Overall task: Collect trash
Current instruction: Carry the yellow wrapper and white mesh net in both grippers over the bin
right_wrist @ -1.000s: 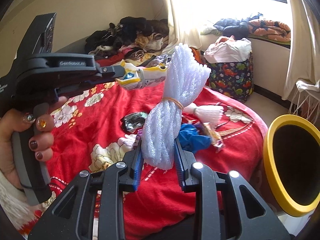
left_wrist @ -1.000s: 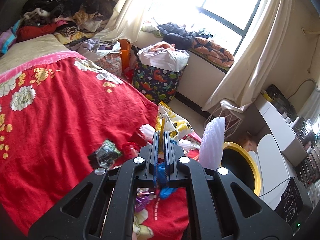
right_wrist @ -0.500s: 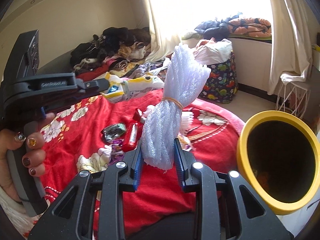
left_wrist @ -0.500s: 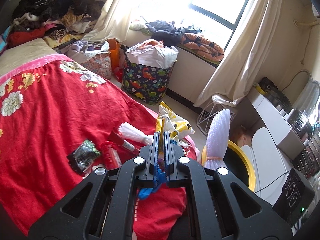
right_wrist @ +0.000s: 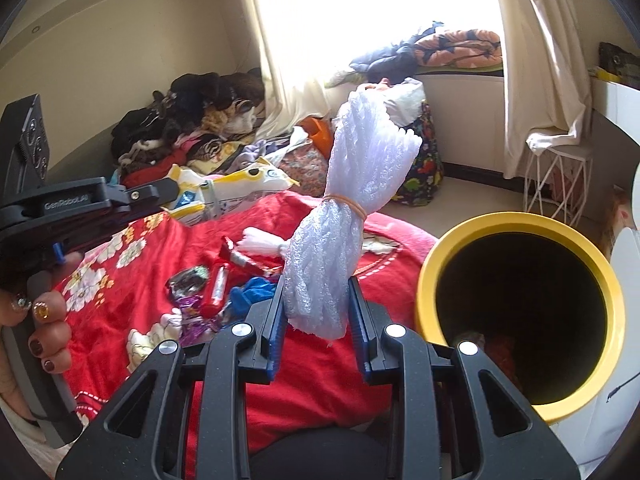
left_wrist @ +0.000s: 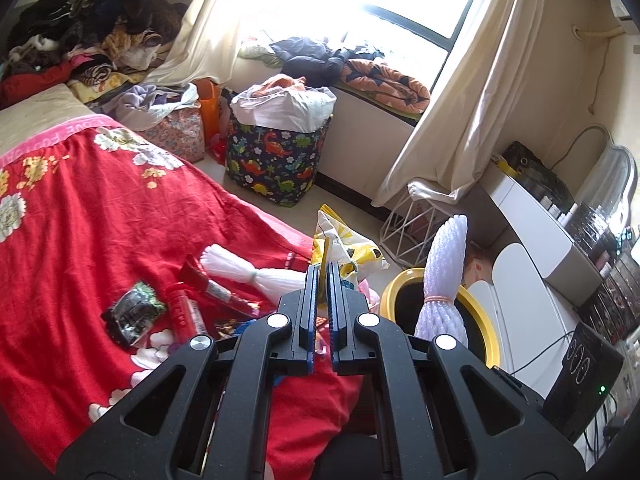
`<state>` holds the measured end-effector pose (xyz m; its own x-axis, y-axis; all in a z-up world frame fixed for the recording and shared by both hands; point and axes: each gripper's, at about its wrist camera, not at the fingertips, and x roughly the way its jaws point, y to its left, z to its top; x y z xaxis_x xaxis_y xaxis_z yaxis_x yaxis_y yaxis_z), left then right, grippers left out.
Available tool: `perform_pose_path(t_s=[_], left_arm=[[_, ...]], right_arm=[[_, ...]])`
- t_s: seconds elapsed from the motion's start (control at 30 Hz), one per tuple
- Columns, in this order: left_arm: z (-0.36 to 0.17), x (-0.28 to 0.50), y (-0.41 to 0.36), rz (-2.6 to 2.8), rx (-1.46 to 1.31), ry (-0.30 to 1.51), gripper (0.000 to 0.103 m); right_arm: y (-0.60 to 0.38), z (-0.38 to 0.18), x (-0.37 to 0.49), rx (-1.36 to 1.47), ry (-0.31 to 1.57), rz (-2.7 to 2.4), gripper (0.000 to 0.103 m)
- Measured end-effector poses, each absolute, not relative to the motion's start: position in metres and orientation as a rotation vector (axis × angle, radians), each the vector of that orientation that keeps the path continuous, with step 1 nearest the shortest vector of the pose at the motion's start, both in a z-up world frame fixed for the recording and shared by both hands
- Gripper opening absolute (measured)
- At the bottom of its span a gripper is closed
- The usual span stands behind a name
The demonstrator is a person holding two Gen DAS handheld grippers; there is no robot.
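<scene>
Right wrist view: the right gripper (right_wrist: 318, 308) is clamped on the lower end of a foam net bundle (right_wrist: 352, 208), white, tied at the waist by a rubber band (right_wrist: 352, 205); the bundle stands up from the jaws and leans toward the yellow bin (right_wrist: 524, 228), which is just beside it, mouth open and dark; the left gripper (left_wrist: 323, 280) is closed tight on a thin yellow-and-white wrapper (left_wrist: 340, 240), held out past the edge of the red bedspread (left_wrist: 100, 208), near the bin (left_wrist: 390, 292). More trash lies on the spread: a second white bundle (left_wrist: 240, 268), a red tube (left_wrist: 186, 312), a dark foil packet (left_wrist: 132, 312). By its look the foam is very light, soft and springy; it squashes under the pads and should not slip or break; the hold below the band seems sound, since the band keeps the strands together. The wrapper is probably thin and limp, crinkly, perhaps slick; a pinch at an edge suits it, though it may cling to a pad on release.
</scene>
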<state>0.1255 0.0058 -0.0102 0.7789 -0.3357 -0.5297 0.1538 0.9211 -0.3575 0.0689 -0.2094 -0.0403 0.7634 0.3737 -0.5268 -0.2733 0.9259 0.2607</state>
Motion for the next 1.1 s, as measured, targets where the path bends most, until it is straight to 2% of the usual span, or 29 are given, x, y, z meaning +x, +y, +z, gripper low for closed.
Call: perform_pose_path(t_s=[1.1], left_arm=[[-0.014,0.142,-0.072,-0.388,-0.227,0.663,0.002]], right_arm=[[-0.288,-0.054,0.08,0.275,0.626,0.164,0.027]])
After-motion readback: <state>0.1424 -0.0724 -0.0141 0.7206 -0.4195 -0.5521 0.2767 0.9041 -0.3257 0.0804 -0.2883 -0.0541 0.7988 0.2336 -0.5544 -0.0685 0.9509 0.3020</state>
